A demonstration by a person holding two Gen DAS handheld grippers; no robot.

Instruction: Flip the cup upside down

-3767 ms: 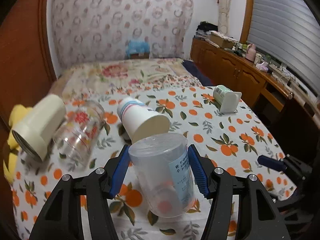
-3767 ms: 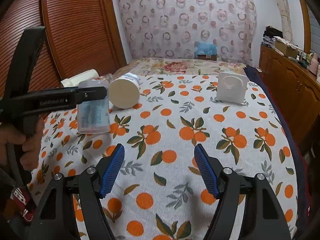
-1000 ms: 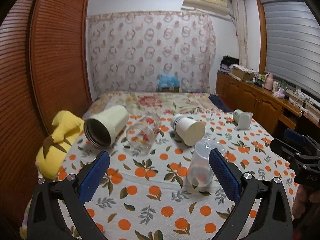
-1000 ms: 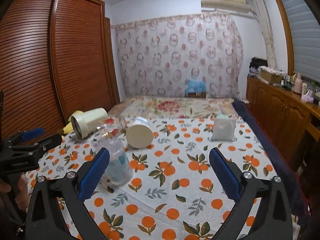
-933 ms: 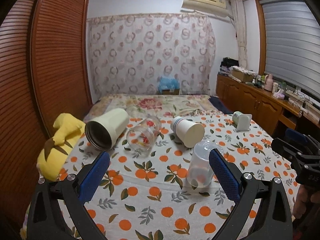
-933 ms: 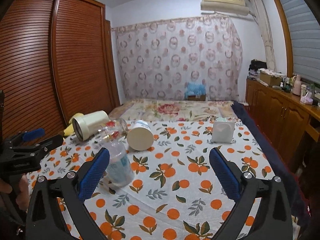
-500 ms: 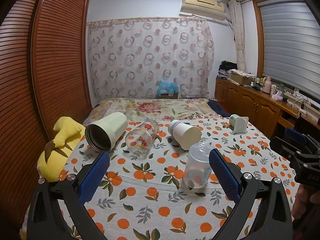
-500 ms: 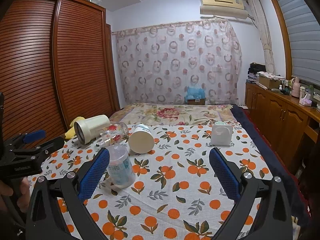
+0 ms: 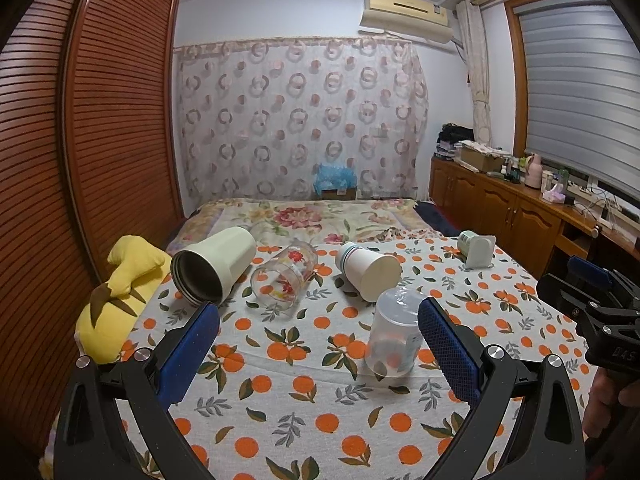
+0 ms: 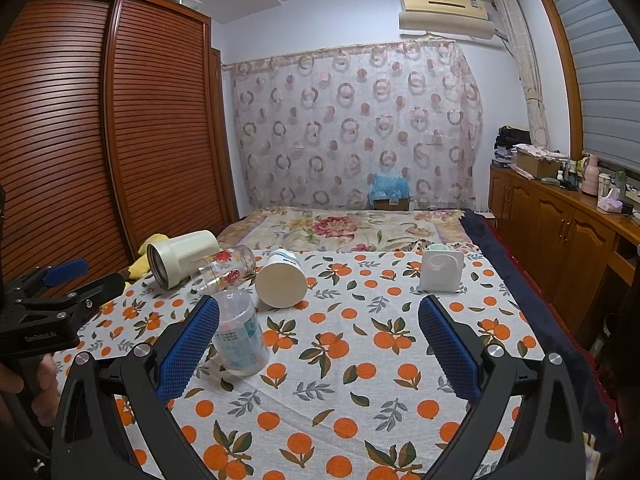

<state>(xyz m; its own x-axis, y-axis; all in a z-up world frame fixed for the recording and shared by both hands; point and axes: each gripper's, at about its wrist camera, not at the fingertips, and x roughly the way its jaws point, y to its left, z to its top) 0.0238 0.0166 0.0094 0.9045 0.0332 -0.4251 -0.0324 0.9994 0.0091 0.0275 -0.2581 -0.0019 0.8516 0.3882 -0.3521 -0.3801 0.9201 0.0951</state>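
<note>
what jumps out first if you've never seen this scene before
The orange-print cloth covering the bed, then the clear plastic cup standing mouth-down in its middle, free of both wide-open grippers: left gripper, right gripper. Behind it, three more cups lie on their sides in a row: a cream tumbler, a flowered glass and a white paper cup.

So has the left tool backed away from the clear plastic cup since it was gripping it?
Yes. The left tool is open and pulled back; the clear plastic cup stands alone, mouth down, before the paper cup.
</note>
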